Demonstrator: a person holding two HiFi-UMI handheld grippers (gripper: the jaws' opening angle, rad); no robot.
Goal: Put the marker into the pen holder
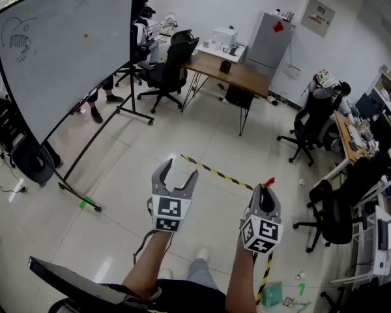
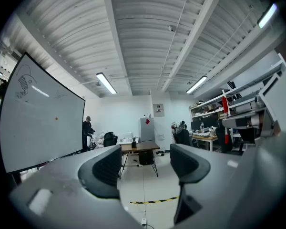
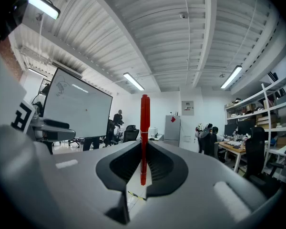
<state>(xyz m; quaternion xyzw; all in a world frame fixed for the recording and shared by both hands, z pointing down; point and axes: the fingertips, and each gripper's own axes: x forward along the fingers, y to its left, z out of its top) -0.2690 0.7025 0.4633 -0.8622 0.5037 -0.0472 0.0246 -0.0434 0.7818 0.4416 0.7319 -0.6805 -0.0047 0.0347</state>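
Head view. Steep look down at a pale floor [image 1: 150,142]. At 6 o'clock, left gripper [image 1: 178,173], level, jaws spread, nothing between. Just beside it at 5 o'clock, right gripper [image 1: 266,199], jaws pressed together on a red marker [image 1: 269,183], tip poking up past them. Whiteboard [image 1: 65,44] at 10 o'clock, table [image 1: 229,72] at 12 o'clock, striped tape [image 1: 215,171] on the floor just ahead of both grippers. No pen holder to be found here.

Left gripper view. Jaws wide apart, only the room between them. Table far off at centre.

Right gripper view. Marker upright at centre, pinched low on its body, long end rising toward 12 o'clock, short end showing below the pads.

Likely best handling: find the pen holder first, none being in sight. Hold the pinch firm and the marker upright on the way. Then set the short lower end over the mouth, lower straight, and spread the jaws only once well inside. Left gripper free to steady the pen holder.
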